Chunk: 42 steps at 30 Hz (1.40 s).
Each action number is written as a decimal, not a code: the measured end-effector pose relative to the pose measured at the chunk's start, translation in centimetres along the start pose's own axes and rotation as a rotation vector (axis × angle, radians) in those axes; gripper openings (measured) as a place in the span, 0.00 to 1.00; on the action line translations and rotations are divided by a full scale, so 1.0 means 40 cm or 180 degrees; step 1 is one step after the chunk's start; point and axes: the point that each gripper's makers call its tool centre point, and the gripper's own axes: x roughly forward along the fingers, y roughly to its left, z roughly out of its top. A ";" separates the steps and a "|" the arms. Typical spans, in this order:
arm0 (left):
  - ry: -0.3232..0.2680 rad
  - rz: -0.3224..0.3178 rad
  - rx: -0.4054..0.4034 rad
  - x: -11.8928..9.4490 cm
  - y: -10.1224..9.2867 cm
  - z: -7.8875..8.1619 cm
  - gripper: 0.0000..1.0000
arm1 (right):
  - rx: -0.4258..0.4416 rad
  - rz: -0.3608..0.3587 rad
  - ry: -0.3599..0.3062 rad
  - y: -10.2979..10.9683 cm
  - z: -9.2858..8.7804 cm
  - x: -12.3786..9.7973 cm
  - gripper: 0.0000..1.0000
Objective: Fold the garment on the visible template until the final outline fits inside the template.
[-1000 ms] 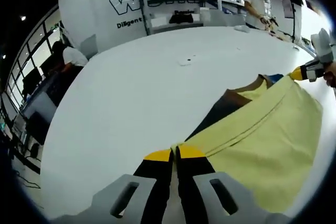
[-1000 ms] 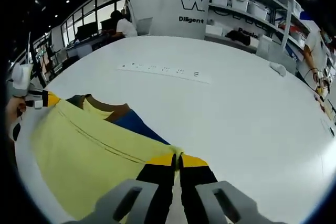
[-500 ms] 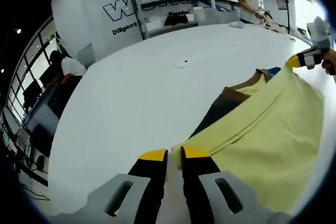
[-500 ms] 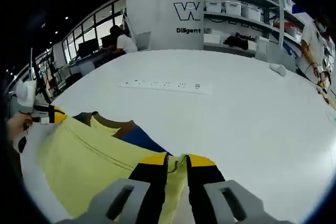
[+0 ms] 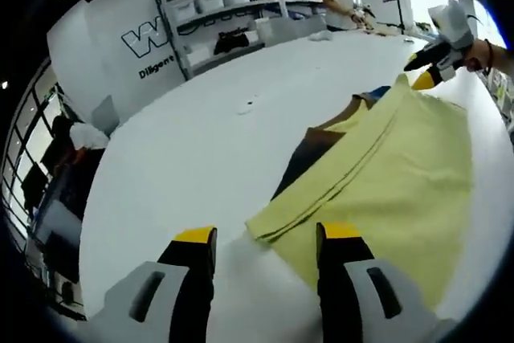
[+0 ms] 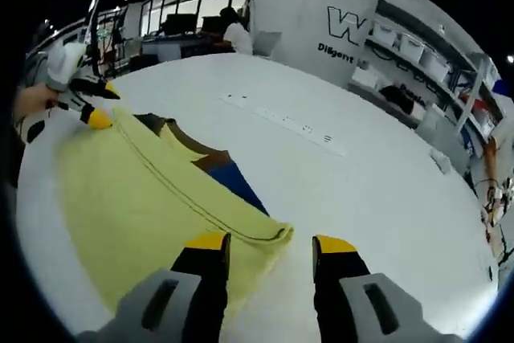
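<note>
Cloth lies flat on a big white table (image 5: 185,158). It is a soft yellow shirt (image 5: 393,190) with a brown collar and a bit of blue under it. A stitched line runs across the top layer, and the folded edge near the jaws is a little thick and wavy.

Left gripper (image 5: 269,234) has its black, yellow-tipped jaws wide apart, holding nothing, with the shirt corner lying between and just past them. Right gripper (image 6: 269,240) is spread wide too and holds nothing; the shirt's other corner sits by its jaws. Far off stand shelves (image 5: 233,6) with bins.
</note>
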 end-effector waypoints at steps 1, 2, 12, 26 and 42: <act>-0.0030 -0.0008 0.0060 0.001 -0.001 0.005 0.50 | -0.0102 -0.0011 0.0014 -0.002 -0.003 0.000 0.39; -0.0053 0.0017 0.0109 0.003 0.003 0.009 0.49 | -0.0198 -0.0018 0.0024 -0.005 -0.006 0.001 0.39; -0.0085 0.0170 0.0090 0.040 0.044 0.025 0.45 | -0.0198 -0.0139 -0.0146 -0.050 0.023 0.049 0.35; 0.0090 0.0401 -0.0569 0.068 0.089 0.005 0.36 | 0.1209 -0.0128 -0.0142 -0.070 0.009 0.088 0.26; -0.0099 0.0274 -0.0885 -0.007 0.049 0.037 0.66 | 0.2014 0.0235 -0.0292 0.017 0.032 0.004 0.67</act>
